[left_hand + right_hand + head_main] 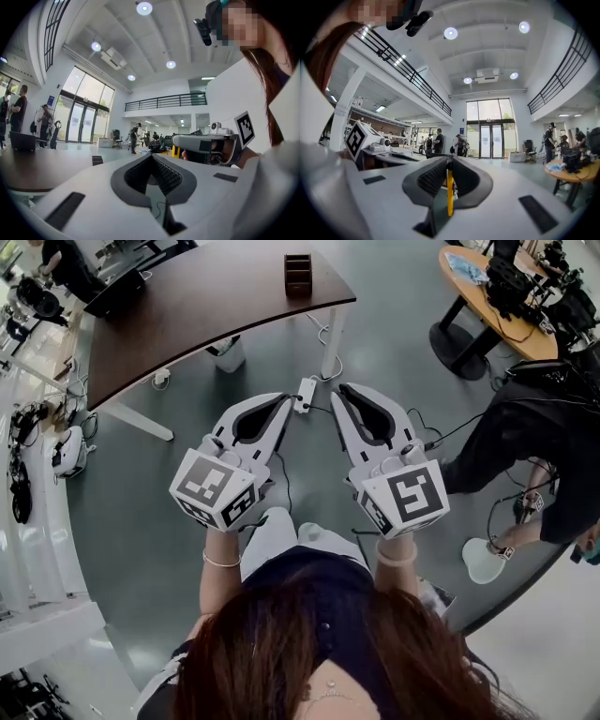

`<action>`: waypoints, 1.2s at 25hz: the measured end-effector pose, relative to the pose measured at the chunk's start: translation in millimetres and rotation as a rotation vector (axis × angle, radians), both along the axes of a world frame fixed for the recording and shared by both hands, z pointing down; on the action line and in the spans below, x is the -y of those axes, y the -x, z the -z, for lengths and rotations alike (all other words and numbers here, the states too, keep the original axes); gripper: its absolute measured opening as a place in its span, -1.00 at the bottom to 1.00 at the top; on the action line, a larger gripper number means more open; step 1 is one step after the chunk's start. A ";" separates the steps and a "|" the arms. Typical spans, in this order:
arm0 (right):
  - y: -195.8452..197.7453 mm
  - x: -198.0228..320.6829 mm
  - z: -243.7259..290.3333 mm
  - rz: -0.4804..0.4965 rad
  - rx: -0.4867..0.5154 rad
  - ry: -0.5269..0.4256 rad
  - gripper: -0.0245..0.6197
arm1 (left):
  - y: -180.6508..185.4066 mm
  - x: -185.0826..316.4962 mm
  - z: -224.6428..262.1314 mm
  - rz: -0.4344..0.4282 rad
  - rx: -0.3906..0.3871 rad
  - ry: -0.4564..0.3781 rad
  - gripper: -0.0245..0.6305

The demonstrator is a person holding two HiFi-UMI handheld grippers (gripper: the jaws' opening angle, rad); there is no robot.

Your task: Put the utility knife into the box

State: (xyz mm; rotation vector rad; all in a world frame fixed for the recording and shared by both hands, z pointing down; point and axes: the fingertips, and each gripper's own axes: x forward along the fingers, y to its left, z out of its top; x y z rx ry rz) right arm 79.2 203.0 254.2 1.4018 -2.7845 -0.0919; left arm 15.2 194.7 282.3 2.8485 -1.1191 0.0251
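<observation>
I hold both grippers side by side in front of me, above the grey floor. My right gripper (339, 390) (449, 161) is shut on a thin yellow utility knife (450, 192), which I see edge-on between the jaws in the right gripper view; the head view hides it. My left gripper (286, 399) (151, 155) is shut with nothing in it. The dark brown box (298, 273) (97, 160) stands on the far side of the dark curved table (187, 306), well ahead of both grippers.
A white power strip (305, 393) with cables lies on the floor just beyond the jaw tips. A white bin (228, 354) stands under the table. A round wooden table (497, 306) with equipment and a person in black (534, 437) are at the right.
</observation>
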 end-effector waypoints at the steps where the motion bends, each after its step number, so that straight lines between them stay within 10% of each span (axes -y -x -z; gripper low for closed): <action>1: 0.6 6.1 -1.6 0.006 0.000 0.005 -0.78 | 0.0 5.5 -1.8 0.004 0.000 0.006 -0.94; 30: 31.9 318.7 -6.3 -0.096 0.024 0.033 -0.78 | 22.3 324.0 -16.5 -0.106 -0.017 0.025 -0.94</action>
